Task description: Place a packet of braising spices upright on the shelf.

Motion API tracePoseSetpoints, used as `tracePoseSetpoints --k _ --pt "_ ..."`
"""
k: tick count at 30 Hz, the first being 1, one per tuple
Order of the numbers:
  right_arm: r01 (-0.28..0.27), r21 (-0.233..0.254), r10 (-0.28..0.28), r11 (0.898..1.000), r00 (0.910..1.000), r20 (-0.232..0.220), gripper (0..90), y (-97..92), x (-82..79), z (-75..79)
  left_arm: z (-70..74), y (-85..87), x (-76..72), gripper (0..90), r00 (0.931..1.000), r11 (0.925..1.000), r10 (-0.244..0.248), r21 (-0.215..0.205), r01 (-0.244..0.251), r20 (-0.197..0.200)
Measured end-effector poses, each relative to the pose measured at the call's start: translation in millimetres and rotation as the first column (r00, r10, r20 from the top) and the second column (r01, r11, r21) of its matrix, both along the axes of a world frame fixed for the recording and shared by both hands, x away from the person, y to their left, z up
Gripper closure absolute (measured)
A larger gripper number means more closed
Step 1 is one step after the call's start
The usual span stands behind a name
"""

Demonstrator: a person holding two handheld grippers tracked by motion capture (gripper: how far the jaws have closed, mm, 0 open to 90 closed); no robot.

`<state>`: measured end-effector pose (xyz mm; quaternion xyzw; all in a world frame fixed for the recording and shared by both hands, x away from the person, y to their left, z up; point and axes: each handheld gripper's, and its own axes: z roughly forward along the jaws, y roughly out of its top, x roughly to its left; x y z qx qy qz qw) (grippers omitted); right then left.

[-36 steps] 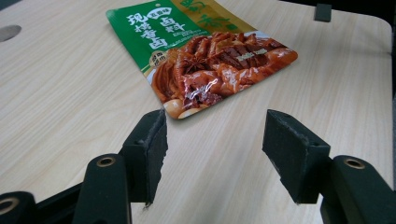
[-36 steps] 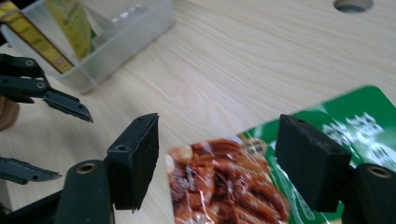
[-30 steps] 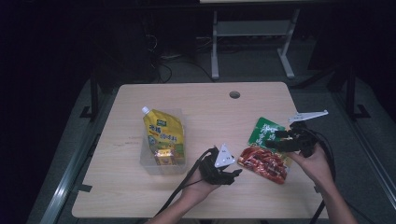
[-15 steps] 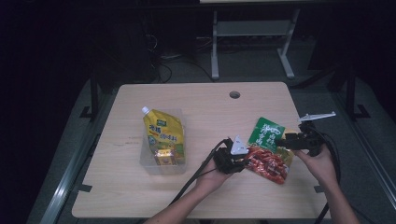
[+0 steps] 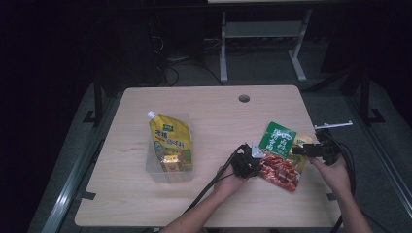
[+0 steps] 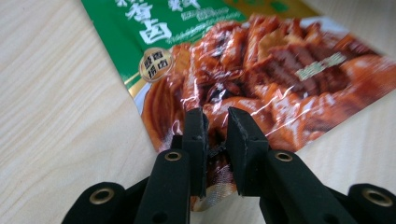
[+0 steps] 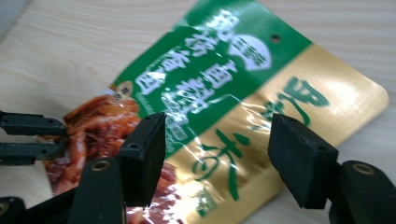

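The snack packet (image 5: 278,154) lies on the table (image 5: 209,116), well to the right of the yellow pouch (image 5: 169,141) that rests in a clear tray (image 5: 151,171). Compared with a second ago, both hands have come in to the packet from its two sides and sunk lower. The left gripper (image 5: 251,160) is now at the left edge of the packet; its jaws have just been closing and, in the left gripper view, they pinch the edge of the packet (image 6: 261,74) between the pads. The right gripper (image 5: 297,150) is at the right side of the packet; its jaws have narrowed a little but stand spread over the gold part (image 7: 280,126), not pressing it. I judge that the left side is secured and the right grip is not yet made, so lifting with both hands must wait.
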<state>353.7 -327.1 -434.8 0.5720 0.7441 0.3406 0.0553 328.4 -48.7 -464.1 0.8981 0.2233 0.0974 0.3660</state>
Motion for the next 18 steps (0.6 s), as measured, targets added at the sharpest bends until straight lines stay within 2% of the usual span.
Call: tracePoseSetpoints --k 5,10,12,15,18 --pt "0.047 0.017 -0.046 0.999 0.9986 -0.026 35.3 -9.8 1.1 -7.9 -0.9 -2.6 -0.2 79.0 0.9999 0.9997 -0.001 0.026 0.000 0.011" --pt "0.083 0.009 -0.083 0.996 0.9957 -0.042 35.4 -16.5 1.3 -11.4 -0.6 -4.4 -0.7 79.7 0.9998 0.9988 -0.010 0.047 0.009 0.016" --pt "0.091 -0.002 -0.091 0.996 0.9947 -0.047 35.3 -20.4 1.4 -13.9 -0.7 -4.6 -0.8 79.8 0.9998 0.9987 -0.009 0.049 0.009 0.018" --pt "0.117 0.013 -0.116 0.993 0.9914 -0.061 35.8 -26.3 1.4 -17.6 -0.8 -5.3 -1.7 79.8 0.9996 0.9985 -0.012 0.053 0.010 0.025" --pt "0.120 0.020 -0.118 0.993 0.9905 -0.070 37.2 -28.7 1.6 -20.8 -0.9 -5.3 -1.4 79.8 0.9996 0.9985 -0.014 0.054 0.013 0.024"
